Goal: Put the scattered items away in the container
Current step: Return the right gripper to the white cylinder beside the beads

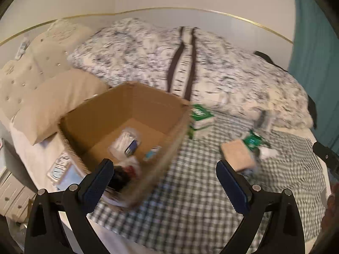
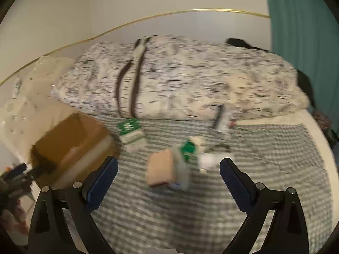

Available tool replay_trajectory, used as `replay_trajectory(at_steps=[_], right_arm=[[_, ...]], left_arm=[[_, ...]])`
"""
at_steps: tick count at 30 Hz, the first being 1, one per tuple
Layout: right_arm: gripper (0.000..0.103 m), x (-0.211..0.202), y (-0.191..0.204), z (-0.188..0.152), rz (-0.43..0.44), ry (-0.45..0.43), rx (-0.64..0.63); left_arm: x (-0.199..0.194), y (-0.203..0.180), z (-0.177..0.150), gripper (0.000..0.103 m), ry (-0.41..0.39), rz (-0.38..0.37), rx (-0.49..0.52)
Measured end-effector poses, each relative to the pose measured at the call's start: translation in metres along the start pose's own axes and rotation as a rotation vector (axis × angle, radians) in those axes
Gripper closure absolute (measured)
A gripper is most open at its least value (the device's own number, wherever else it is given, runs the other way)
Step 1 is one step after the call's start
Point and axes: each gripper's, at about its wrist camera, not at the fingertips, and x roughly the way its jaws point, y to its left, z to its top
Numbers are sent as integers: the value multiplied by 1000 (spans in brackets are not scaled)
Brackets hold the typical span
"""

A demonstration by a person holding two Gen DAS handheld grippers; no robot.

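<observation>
The open brown cardboard box [image 1: 127, 124] stands on the bed's green-checked blanket [image 1: 190, 201], already holding a few small packets. Just right of it lies a green-and-white carton [image 2: 129, 132]; farther right, a flat beige rectangular pad [image 2: 162, 169] lies against a smaller green packet [image 2: 188, 147] and something white, too blurred to identify. The pad looks light and fairly stiff, probably best pinched across its short edges. The left gripper [image 1: 165, 182] and right gripper [image 2: 168, 180] both stand released, jaws wide, nothing between them.
</observation>
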Motion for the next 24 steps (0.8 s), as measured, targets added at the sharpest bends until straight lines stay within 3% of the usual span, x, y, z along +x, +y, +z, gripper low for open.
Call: replay_trajectory(at_steps=[11, 16, 24], right_arm=[[13, -37, -55, -28, -26, -20, 24], [18, -15, -65, -44, -13, 12, 35], [19, 54, -89, -57, -21, 103, 63]], left_arm=[[8, -90, -27, 3, 67, -93, 112], [42, -115, -32, 3, 126, -130, 93], [118, -140, -32, 3, 216, -166, 58]])
